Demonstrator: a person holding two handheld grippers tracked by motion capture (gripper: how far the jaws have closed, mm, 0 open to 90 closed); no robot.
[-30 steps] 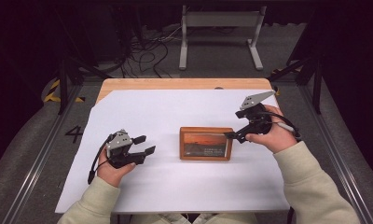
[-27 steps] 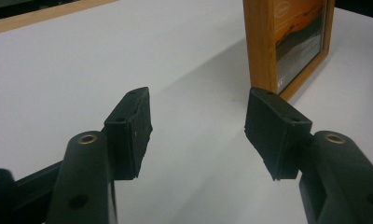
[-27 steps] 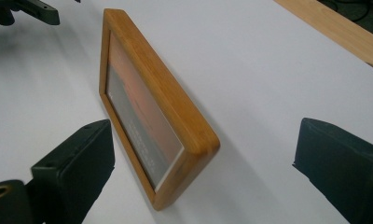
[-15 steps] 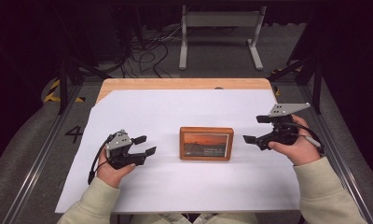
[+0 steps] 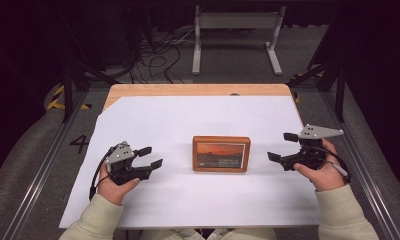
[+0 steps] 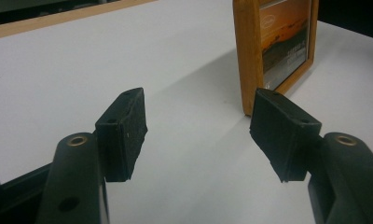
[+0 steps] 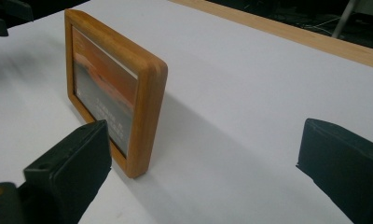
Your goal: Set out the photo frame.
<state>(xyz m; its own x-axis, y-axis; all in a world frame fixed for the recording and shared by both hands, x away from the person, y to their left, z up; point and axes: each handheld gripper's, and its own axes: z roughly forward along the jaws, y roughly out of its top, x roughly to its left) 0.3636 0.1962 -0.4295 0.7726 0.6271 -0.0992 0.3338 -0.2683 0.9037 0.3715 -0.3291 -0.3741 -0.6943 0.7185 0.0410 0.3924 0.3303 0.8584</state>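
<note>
While both hands rest on the white sheet [image 5: 188, 120] that covers the wooden table [image 5: 198, 90], a wooden picture frame [image 5: 221, 153] stands upright near the middle of the sheet, its sunset picture facing the person; the left gripper [image 5: 150, 157] lies to the frame's left, jaws spread and holding nothing, its 2 black pads [image 6: 124, 130] pointing toward the frame — the frame's edge shows just beyond the far pad in the left gripper view; the right gripper [image 5: 283, 146] lies to the frame's right, apart from it, jaws likewise spread wide and empty, a grey plate [image 5: 319, 132] on top; in the right gripper view the frame [image 7: 128, 107] stands ahead of the nearer pad [image 7: 77, 163], not between the jaws.
</note>
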